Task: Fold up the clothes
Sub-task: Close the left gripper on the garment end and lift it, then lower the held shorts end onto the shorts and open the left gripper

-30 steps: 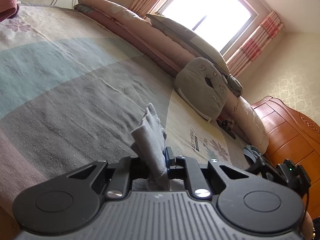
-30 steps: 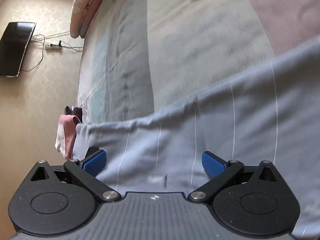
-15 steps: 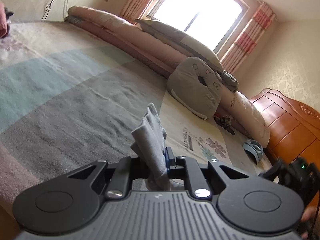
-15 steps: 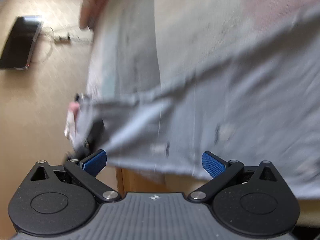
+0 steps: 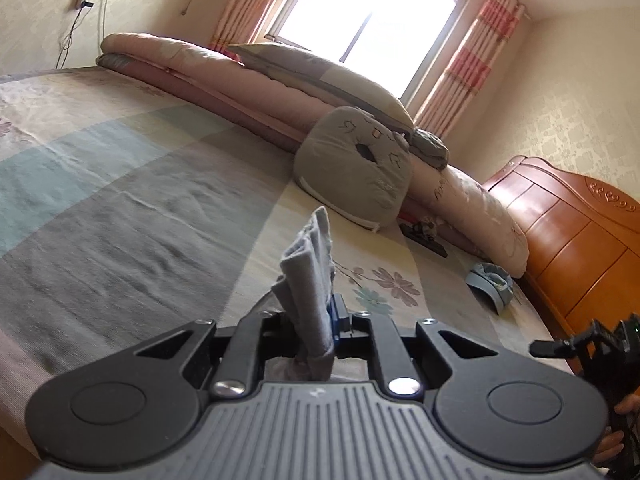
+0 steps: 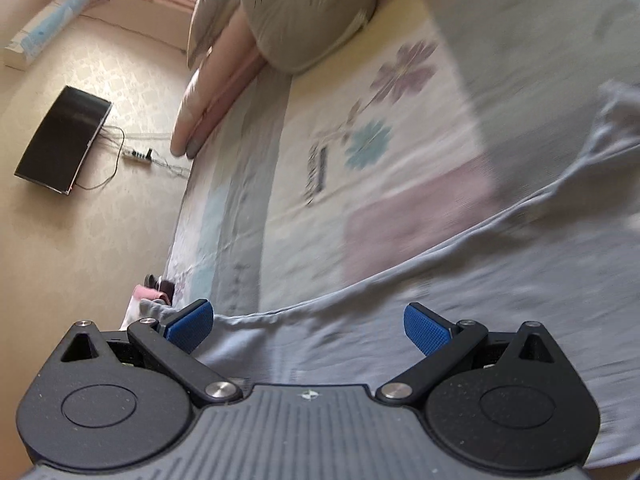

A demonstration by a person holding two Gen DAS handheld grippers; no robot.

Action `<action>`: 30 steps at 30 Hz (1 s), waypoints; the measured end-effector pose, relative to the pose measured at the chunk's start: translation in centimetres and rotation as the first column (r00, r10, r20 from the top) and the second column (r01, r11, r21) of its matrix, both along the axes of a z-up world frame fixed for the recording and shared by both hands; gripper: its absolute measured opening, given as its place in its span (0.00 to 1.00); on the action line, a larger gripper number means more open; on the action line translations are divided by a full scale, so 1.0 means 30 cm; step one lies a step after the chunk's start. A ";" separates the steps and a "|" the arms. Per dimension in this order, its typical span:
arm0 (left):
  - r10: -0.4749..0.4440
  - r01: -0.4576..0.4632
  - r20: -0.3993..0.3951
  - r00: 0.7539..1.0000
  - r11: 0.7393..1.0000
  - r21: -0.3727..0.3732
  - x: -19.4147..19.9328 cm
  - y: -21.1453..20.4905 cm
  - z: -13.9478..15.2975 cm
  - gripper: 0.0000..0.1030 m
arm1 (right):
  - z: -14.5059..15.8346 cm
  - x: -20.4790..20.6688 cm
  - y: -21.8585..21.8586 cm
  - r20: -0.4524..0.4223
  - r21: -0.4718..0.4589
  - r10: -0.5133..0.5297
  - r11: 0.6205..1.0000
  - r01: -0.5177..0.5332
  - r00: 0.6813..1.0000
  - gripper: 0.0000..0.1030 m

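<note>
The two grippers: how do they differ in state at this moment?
The left gripper is shut on a bunched fold of grey cloth; the right gripper stands wide open, with nothing between its pads. The left points across the bed; the right looks over the spread garment. Both have black bodies and blue pads.

place: home bedroom | evidence: bed point(image 5: 120, 184) with patchwork sheet, rolled quilts point(image 5: 224, 80) far, curtained window point(image 5: 368, 12), wooden headboard point(image 5: 568, 224) right

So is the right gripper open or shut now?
Open: the right gripper has blue pads wide apart above the grey-blue cloth, gripping nothing.
</note>
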State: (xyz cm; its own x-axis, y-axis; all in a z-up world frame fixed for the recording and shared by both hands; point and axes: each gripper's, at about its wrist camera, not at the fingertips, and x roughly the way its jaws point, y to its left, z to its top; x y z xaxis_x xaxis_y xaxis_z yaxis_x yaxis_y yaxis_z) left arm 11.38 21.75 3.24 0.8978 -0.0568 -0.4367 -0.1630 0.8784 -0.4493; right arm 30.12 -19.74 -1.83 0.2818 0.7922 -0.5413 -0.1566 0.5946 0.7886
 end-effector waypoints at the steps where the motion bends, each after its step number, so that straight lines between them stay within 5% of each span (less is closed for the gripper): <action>1: -0.005 0.005 -0.004 1.000 1.000 0.005 0.006 -0.017 0.004 0.12 | 0.001 -0.007 -0.045 0.017 -0.007 -0.014 1.000 0.014 1.000 1.00; 9: -0.087 0.088 -0.029 0.996 0.995 0.053 0.066 -0.172 0.032 0.12 | -0.016 -0.070 -0.278 0.116 -0.055 -0.124 0.990 0.131 0.985 1.00; 26: -0.256 0.275 -0.175 0.951 0.957 0.093 0.184 -0.402 -0.110 0.12 | -0.068 -0.102 -0.359 0.117 -0.080 -0.154 0.983 0.164 0.981 1.00; 30: -0.293 0.337 -0.220 0.930 0.919 0.202 0.190 -0.470 -0.130 0.12 | -0.070 -0.103 -0.357 0.120 -0.100 -0.150 0.982 0.162 0.981 1.00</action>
